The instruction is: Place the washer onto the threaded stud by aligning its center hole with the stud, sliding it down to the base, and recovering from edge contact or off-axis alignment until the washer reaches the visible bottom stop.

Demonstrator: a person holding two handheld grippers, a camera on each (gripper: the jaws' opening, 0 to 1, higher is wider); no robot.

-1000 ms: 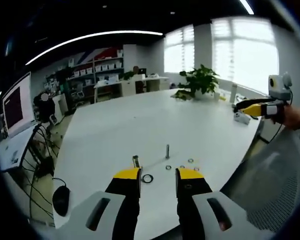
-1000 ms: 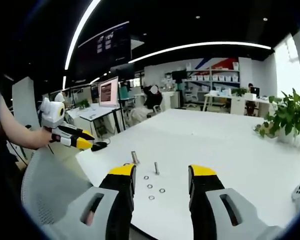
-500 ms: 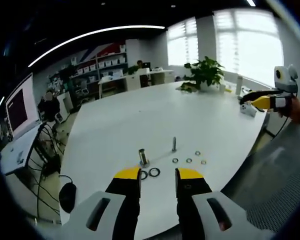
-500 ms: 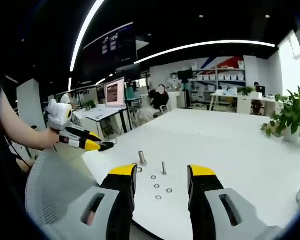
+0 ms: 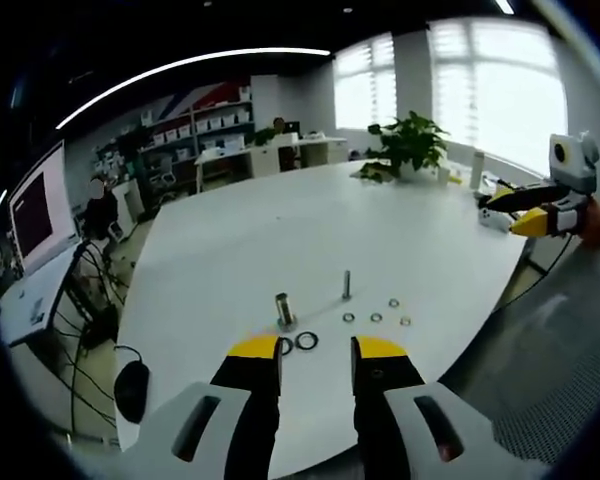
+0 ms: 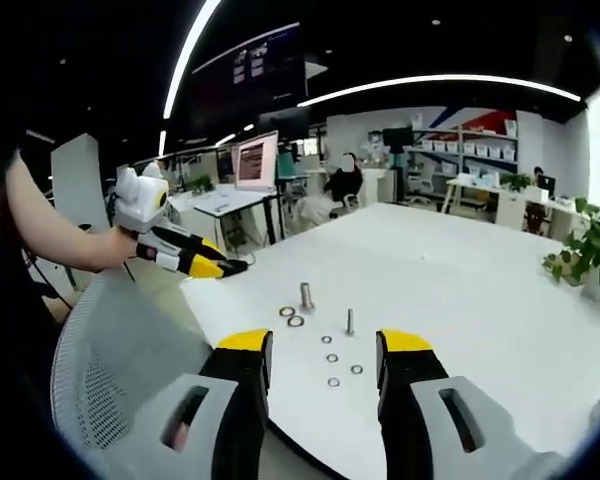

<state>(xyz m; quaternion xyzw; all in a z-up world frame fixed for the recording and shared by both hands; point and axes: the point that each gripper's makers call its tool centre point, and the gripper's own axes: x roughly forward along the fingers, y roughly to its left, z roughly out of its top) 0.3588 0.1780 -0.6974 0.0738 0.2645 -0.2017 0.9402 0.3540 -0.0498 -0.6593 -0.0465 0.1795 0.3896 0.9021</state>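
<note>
Hardware cluster now sits farther ahead of both my grippers than 1 s ago; I have backed both cameras off, parts unmoved. No approach begun.

Left gripper (image 5: 316, 350): jaws parted, empty. Right gripper (image 6: 322, 345): jaws wide, empty.

Count on white table (image 5: 280, 240):
- threaded stud (image 5: 346, 284): 1, bare
- thicker stud (image 5: 284, 309): 1, possibly nutted
- large washers (image 5: 306, 341): 2
- small washers (image 5: 376, 318): 3, just beside the stud

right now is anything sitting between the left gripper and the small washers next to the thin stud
Nothing visible blocks it. In the left gripper view the open left gripper hovers above the white table; two larger dark rings lie just ahead, the three small metal washers beyond to the right, beside the thin threaded stud.
</note>
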